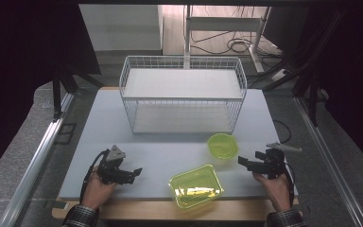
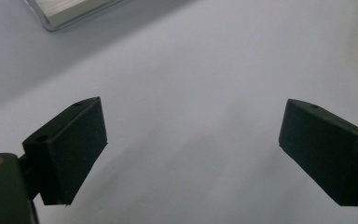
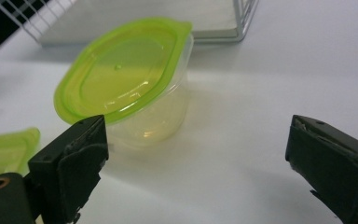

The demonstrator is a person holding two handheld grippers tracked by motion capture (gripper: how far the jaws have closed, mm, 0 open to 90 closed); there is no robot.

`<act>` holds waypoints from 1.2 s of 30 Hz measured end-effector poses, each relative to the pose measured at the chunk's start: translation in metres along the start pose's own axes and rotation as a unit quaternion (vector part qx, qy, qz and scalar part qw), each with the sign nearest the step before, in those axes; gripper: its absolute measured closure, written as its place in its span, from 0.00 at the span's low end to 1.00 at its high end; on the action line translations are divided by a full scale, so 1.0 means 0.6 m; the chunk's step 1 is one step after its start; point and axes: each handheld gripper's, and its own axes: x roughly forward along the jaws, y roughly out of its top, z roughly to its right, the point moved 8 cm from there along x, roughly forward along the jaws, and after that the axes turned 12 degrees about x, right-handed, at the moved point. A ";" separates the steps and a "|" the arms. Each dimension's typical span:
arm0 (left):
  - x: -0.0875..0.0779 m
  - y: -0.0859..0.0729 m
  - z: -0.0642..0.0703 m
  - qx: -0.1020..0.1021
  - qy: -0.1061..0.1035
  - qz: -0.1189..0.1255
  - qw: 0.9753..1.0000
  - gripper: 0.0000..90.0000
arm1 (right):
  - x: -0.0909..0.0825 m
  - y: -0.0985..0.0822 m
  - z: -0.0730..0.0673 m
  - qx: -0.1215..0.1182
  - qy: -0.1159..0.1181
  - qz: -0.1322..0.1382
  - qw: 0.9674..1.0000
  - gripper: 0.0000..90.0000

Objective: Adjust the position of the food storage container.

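Observation:
A small round clear tub with a lime-green lid (image 1: 222, 145) (image 3: 126, 79) stands on the pale mat in front of the wire basket (image 1: 182, 94). A larger rectangular green-lidded container (image 1: 196, 186) lies near the mat's front edge. My right gripper (image 1: 246, 163) (image 3: 196, 163) is open, a little to the right of the small tub, jaws pointing at it with nothing between them. At the front left my left gripper (image 1: 133, 173) (image 2: 191, 154) is open over bare mat, jaws empty and pointing toward the large container.
The white wire basket (image 3: 242, 23) has two shelf levels and takes up the back half of the mat (image 1: 160, 156). A wooden table edge (image 1: 170, 210) runs along the front. Metal rails (image 1: 33, 165) flank both sides, and dark stands rise beyond them.

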 end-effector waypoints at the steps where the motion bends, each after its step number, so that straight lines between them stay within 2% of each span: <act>1: 0.001 0.000 0.001 0.000 -0.002 0.000 1.000 0.08 | 0.002 -0.002 -0.001 -0.006 -0.003 -0.004 1.000 0.07; 9: 0.001 0.006 0.005 -0.001 -0.005 0.013 1.000 0.07 | 0.005 -0.001 -0.002 -0.033 -0.022 -0.012 0.999 0.13; 20: 0.005 0.006 0.007 0.018 0.005 0.011 1.000 0.06 | 0.001 0.009 -0.007 -0.050 -0.028 -0.009 0.998 0.27; 26: 0.008 0.006 0.010 0.030 0.007 0.006 0.999 0.06 | -0.004 0.019 -0.021 -0.066 -0.028 -0.005 0.997 0.40; 31: 0.008 0.006 0.009 0.031 0.010 0.006 0.999 0.06 | -0.002 0.021 -0.033 -0.086 -0.033 -0.012 0.996 0.52; 32: 0.008 0.006 0.009 0.031 0.010 0.006 0.999 0.06 | -0.002 0.021 -0.033 -0.086 -0.033 -0.012 0.996 0.52; 33: 0.008 0.006 0.009 0.033 0.011 0.005 0.999 0.06 | -0.001 0.024 -0.041 -0.100 -0.034 -0.013 0.994 0.57; 36: 0.008 0.007 0.010 0.036 0.013 0.005 0.999 0.06 | -0.003 0.029 -0.053 -0.110 -0.029 -0.016 0.993 0.65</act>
